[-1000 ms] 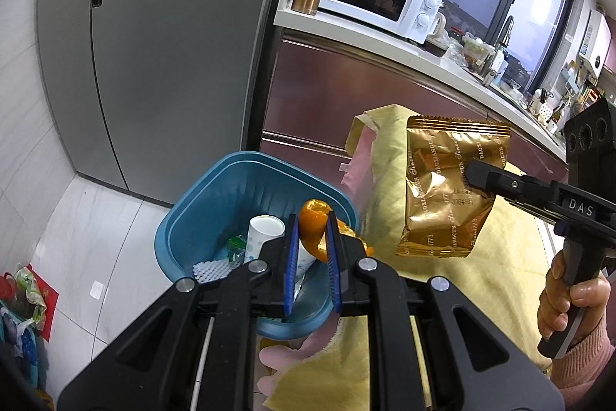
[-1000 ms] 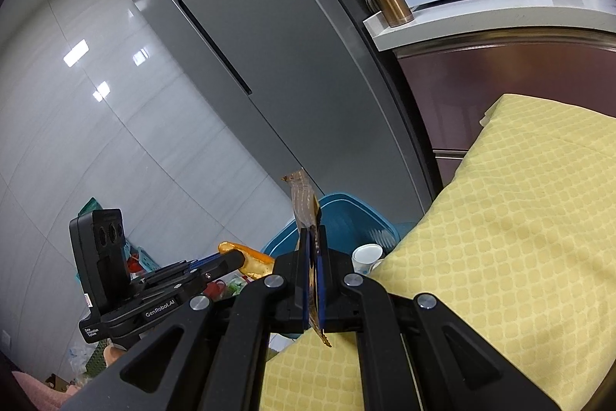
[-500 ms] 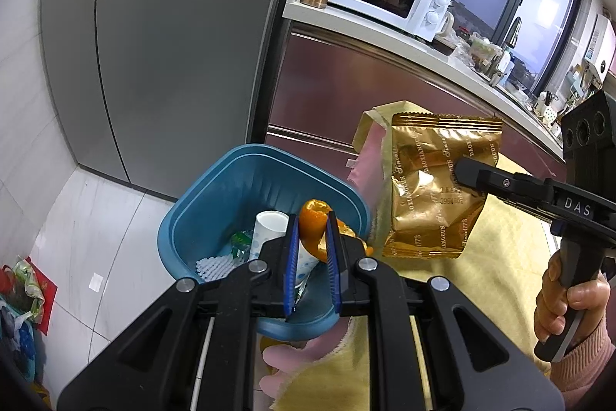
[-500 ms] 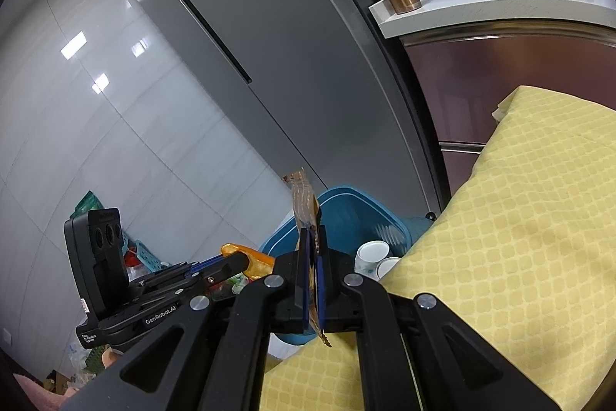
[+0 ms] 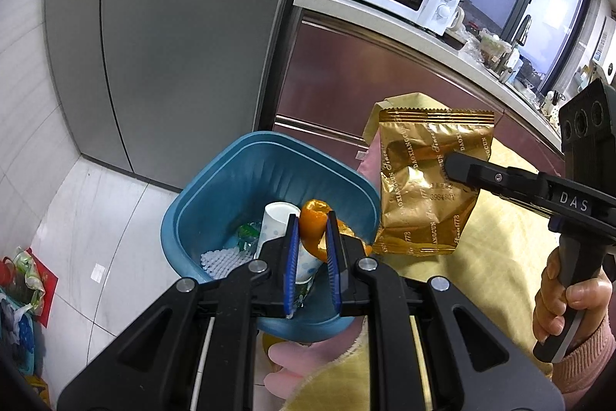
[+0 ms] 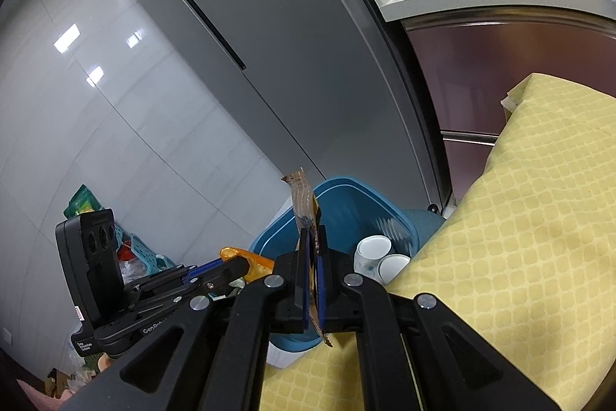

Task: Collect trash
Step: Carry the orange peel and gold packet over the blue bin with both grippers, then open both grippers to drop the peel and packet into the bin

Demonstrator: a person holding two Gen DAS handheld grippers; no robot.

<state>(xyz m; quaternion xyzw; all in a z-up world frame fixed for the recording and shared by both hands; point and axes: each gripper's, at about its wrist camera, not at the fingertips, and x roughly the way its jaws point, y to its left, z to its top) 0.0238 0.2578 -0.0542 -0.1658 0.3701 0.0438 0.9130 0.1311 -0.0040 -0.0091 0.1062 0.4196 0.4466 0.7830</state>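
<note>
The orange peel [image 5: 313,226] is pinched in the left gripper [image 5: 312,241] directly above the blue bin [image 5: 231,172]; the gold wrapper [image 5: 431,183] hangs clamped in the right gripper [image 6: 313,257], beside the bin's rim over the yellow cloth [image 6: 519,237]. To finish well, I'd let the peel go first, then carry the wrapper fully past the rim before releasing. Inside the bin lie paper cups [image 6: 371,249], a white bubbled sheet [image 5: 219,260] and a green scrap [image 5: 248,232].
</note>
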